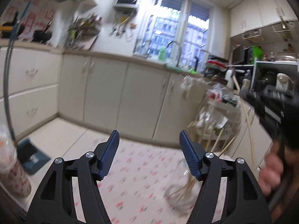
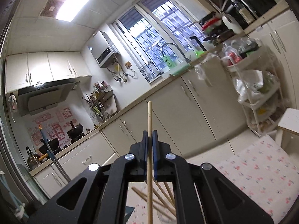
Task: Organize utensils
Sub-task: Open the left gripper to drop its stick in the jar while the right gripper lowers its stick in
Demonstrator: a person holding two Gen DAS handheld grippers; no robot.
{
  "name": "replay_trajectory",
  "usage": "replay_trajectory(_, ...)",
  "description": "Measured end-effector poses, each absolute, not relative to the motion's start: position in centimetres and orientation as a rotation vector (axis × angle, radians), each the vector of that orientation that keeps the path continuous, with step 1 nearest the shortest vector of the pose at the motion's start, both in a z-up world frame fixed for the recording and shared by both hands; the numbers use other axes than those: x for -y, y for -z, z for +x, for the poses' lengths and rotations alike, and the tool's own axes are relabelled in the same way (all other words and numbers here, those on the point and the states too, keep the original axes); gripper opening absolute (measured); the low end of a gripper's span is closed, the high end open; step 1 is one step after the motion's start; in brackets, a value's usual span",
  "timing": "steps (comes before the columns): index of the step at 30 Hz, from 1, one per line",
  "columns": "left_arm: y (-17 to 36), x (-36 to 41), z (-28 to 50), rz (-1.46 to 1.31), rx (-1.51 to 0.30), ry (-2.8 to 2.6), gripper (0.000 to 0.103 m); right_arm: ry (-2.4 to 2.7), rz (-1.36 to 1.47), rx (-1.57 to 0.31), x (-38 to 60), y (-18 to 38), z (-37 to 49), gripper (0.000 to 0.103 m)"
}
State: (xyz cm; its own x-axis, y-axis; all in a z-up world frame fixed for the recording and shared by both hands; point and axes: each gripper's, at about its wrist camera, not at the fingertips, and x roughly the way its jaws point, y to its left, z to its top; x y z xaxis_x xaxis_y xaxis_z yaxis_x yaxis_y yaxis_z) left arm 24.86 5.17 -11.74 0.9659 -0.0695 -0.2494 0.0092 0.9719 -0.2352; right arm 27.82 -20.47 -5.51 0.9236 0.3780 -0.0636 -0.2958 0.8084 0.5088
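Note:
My left gripper [image 1: 149,143] is open and empty, held above the floral tablecloth [image 1: 134,169]. A clear glass [image 1: 179,192] with several wooden chopsticks [image 1: 188,184] in it stands just right of it, blurred. My right gripper [image 2: 149,141] is shut on a single wooden chopstick [image 2: 150,119], held upright and raised high; in the left wrist view it [image 1: 248,95] is at the far right with the chopstick [image 1: 249,123] hanging down. Several more chopsticks [image 2: 160,199] fan out below it in the right wrist view.
A floral cup [image 1: 13,175] stands at the table's left. Cream kitchen cabinets [image 1: 104,91] run along the far wall. A white rack with bags [image 2: 256,91] stands at the right, and a white stool [image 2: 289,121] beside it.

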Motion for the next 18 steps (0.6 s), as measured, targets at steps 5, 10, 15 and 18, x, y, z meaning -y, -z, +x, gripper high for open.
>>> replay_trajectory(5, 15.1, -7.3, 24.6, -0.299, -0.342, 0.012, 0.064, -0.328, 0.442, -0.119, 18.5, 6.4, 29.4, 0.005)
replay_trajectory(10, 16.1, -7.6, 24.5, -0.313, -0.35, 0.023, 0.064, -0.294, 0.379, -0.116, 17.7, 7.7, 30.7, 0.005)
replay_trajectory(15, 16.6, -7.6, 25.0, -0.333, -0.366, 0.038, 0.064, -0.268, 0.34, -0.109, 17.1, 9.1, 31.0, 0.005)
replay_trajectory(18, 17.1, -7.7, 25.1, -0.347, -0.379, 0.047, 0.064, -0.265, 0.323, -0.113, 16.8, 9.9, 31.2, 0.005)
